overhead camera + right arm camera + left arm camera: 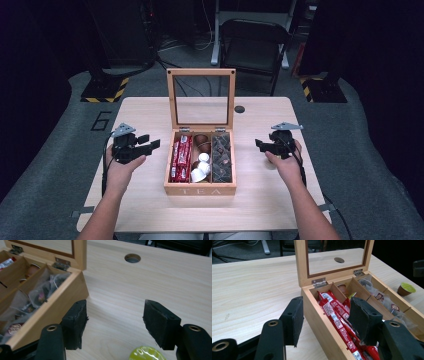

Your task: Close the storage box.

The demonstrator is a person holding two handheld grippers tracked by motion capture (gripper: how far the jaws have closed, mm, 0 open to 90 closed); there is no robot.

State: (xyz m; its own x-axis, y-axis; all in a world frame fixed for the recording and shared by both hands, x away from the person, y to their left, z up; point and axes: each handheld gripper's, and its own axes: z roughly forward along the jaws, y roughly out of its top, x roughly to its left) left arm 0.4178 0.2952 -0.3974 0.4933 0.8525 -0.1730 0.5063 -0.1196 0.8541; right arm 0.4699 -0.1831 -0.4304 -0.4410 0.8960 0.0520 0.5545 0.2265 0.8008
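The green-lidded capsule (146, 353) lies on the bench (150, 290) just under the empty, parted right tool (117, 325), right of the tea box (50, 312); the left tool (324, 320) is parted too.

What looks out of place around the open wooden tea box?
One brown coffee capsule with a yellow-green lid sits alone on the light wooden table, right of the wooden tea box, while other capsules lie in its middle compartment. It lies just below the right gripper.

Bright overhead light falls on the pale table (260, 200), while the room beyond is dark. Shadows are soft. Both gripper views look slightly blurred.
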